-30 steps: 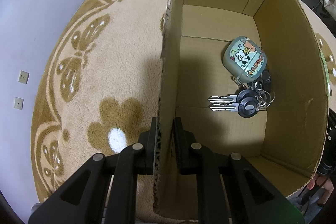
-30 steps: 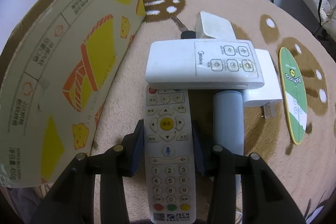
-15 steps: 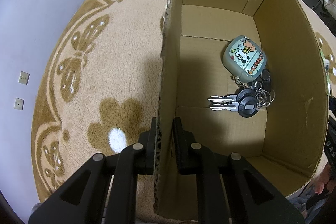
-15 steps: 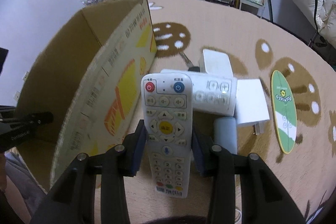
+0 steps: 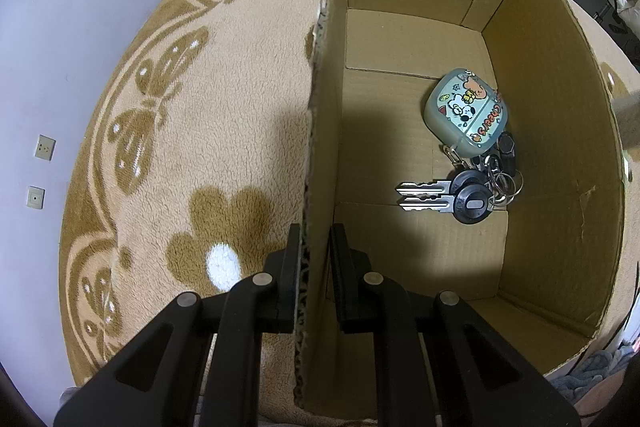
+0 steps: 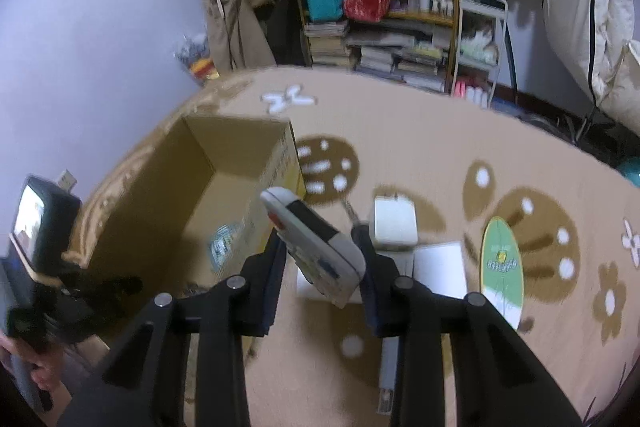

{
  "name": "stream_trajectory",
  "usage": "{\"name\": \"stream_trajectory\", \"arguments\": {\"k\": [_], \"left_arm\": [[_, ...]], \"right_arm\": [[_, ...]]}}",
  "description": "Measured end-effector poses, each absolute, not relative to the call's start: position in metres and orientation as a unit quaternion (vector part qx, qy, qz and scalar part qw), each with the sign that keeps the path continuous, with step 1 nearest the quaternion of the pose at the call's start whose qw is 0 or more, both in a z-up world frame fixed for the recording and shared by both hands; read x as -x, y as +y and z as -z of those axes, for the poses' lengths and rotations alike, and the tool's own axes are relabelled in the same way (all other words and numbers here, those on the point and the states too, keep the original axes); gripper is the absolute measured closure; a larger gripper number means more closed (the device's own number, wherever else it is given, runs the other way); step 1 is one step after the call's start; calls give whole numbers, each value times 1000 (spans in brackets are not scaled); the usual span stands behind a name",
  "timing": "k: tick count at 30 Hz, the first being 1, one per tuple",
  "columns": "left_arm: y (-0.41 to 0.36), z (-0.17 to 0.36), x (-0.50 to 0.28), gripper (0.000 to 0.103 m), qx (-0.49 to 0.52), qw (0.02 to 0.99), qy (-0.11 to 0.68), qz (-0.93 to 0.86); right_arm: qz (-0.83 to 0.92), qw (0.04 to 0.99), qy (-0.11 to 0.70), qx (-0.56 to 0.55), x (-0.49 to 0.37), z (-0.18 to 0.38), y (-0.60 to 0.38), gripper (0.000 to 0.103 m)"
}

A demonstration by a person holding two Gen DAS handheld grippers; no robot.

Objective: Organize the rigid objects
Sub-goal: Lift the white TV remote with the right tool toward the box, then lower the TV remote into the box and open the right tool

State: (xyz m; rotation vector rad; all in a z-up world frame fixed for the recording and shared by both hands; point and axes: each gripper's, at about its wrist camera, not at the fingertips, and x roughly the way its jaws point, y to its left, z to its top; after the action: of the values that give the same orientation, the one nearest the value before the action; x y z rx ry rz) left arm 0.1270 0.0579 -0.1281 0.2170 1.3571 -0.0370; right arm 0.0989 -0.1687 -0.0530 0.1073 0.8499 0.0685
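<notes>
Left wrist view: left gripper [image 5: 314, 259] clamped on the near wall of the cardboard box [image 5: 320, 147], 1 finger outside over the patterned carpet [image 5: 180, 107], 1 inside; on the box floor, toward its right wall, a cartoon-printed case [image 5: 466, 113] touching a bunch of 2 keys [image 5: 452, 195]. Right wrist view, blurred: right gripper [image 6: 322, 267] closed on a tilted white remote [image 6: 312, 245], raised above the carpet just right of the open box [image 6: 224, 187], with other white devices [image 6: 394, 223] and a green oval card [image 6: 502, 269] on the carpet beyond.
</notes>
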Motion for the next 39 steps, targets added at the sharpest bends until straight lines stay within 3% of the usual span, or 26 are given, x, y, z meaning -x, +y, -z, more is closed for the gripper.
{"name": "stream_trajectory", "arguments": {"k": [16, 20, 22, 39], "left_arm": [[58, 129, -127, 91, -102, 773, 626, 16], [58, 130, -127, 91, -102, 773, 626, 16], [58, 130, -127, 91, -102, 773, 626, 16], [58, 129, -127, 91, -102, 773, 626, 15]], "right_arm": [[-92, 942, 317, -58, -103, -25, -138, 67], [-113, 944, 303, -68, -101, -31, -132, 80], [-114, 941, 311, -72, -104, -27, -130, 84], [-142, 873, 441, -150, -136, 82, -134, 84]]}}
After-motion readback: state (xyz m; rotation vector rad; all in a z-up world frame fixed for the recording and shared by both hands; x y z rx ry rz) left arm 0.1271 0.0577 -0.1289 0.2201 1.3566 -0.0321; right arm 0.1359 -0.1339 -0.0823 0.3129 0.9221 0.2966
